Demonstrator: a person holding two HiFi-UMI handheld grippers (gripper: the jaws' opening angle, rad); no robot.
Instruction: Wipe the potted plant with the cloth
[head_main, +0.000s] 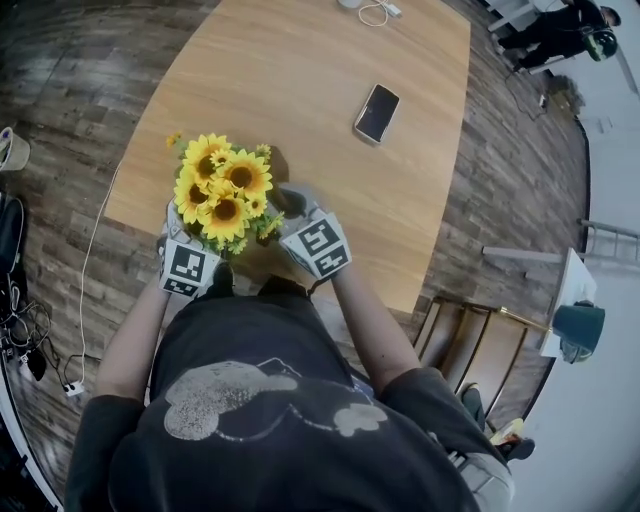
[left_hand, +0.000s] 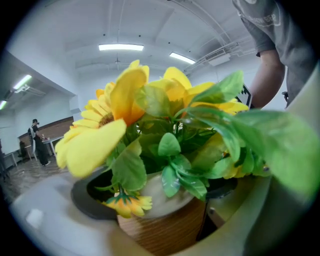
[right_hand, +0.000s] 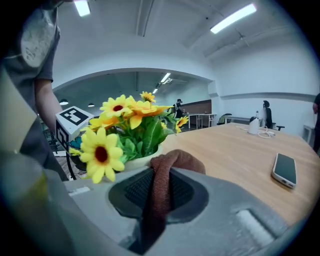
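Observation:
The potted plant is a bunch of yellow sunflowers with green leaves in a wood-grained pot, standing near the front edge of the wooden table. My left gripper has its jaws set wide around the pot, pads against its sides. In the head view the left gripper sits left of the flowers, its tips hidden under them. My right gripper is shut on a brown cloth, just right of the plant, apart from the leaves. The head view shows the right gripper beside the blooms.
A black phone lies on the table further out, also seen as the phone at the right. A white cable lies at the far end. A chair stands at the near right. People stand in the background.

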